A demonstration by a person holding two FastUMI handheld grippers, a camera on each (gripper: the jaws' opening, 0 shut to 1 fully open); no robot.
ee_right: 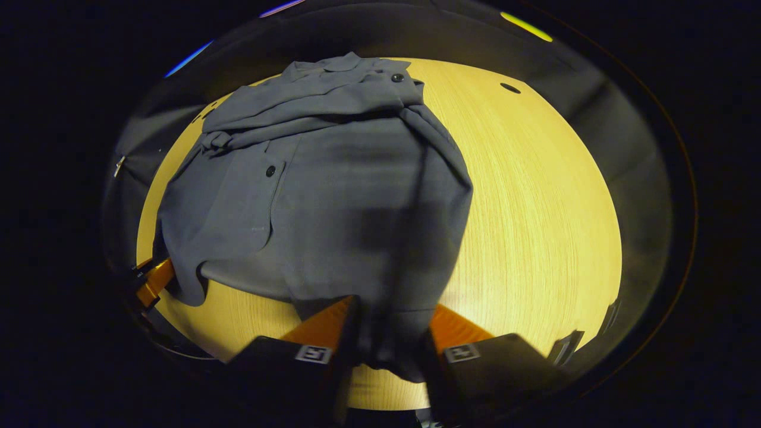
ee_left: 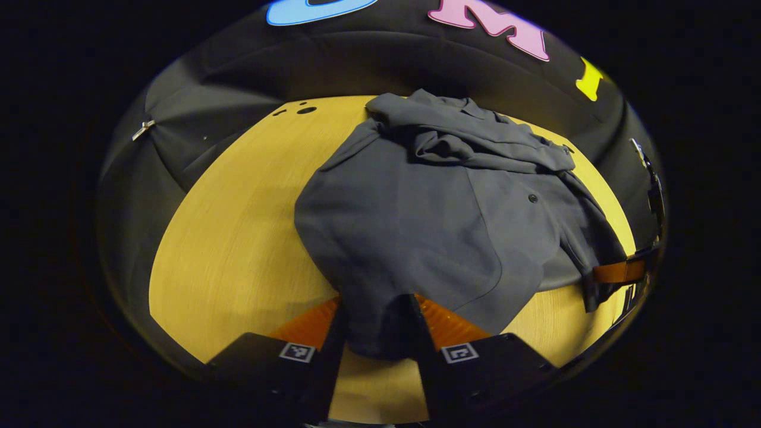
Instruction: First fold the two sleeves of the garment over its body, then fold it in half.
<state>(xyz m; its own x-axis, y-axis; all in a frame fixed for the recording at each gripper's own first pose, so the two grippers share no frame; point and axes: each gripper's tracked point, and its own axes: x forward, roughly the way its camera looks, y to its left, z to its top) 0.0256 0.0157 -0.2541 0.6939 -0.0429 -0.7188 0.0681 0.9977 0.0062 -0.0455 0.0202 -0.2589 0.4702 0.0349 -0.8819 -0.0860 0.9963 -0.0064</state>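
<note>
Both claws pinch the near hem of a grey shirt (ee_left: 416, 220) on a yellow wooden desk (ee_left: 238, 238), each gripping one bottom corner. Seen in the left gripper view, the left claw (ee_left: 377, 342) has its two fingers pressed on a fold of cloth bunched between them; in the right gripper view, the right claw (ee_right: 389, 351) nips the opposite corner in the same manner. The right claw also appears at the far right edge of the left gripper view, where cloth hangs at its fingers.

Beyond the claws the shirt lies front-up across the middle of the desk, its collar toward the booth's dark wall. Both sleeves (ee_right: 309, 110) appear already drawn in and piled across the chest near the collar, lying rumpled rather than flat. A pocket (ee_right: 232, 196) with a button shows on the body.

By the look of it, the sleeve folds are done and the final step, folding the shirt in half, is in hand, with the hem gripped but not yet carried over. The next move likely calls for raising both corners together and carrying them evenly toward the collar, so the hem lands square on the shoulders. The bunched sleeves could make a lumpy fold, and uneven travel between the two claws would skew the edge.
</note>
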